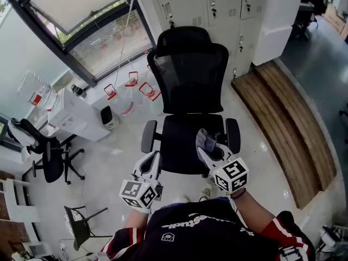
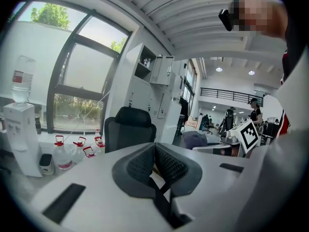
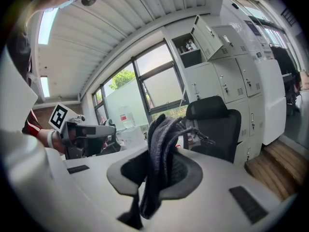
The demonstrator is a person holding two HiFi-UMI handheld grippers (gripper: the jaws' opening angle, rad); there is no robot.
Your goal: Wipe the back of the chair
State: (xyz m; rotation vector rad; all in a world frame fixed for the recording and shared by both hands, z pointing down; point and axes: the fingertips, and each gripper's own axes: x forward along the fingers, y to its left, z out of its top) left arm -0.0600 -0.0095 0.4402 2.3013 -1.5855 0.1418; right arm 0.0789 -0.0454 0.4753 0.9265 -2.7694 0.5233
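Note:
A black office chair [image 1: 190, 86] with a mesh back and headrest stands in front of me, its seat [image 1: 187, 145] facing me. My right gripper [image 1: 209, 147] hangs over the seat's right side, shut on a grey cloth [image 1: 204, 140]; the cloth [image 3: 161, 153] droops from between the jaws in the right gripper view, with the chair [image 3: 215, 127] beyond. My left gripper [image 1: 151, 165] is at the seat's front left corner, jaws shut with nothing in them. The chair [image 2: 129, 129] shows ahead of it in the left gripper view.
Water jugs with red handles [image 1: 130, 88] stand on the floor by the window, left of the chair. A white water dispenser [image 1: 79, 116] and a second black chair [image 1: 51, 156] are at the left. Lockers [image 1: 217, 4] stand behind, a wooden step [image 1: 288, 113] lies at the right.

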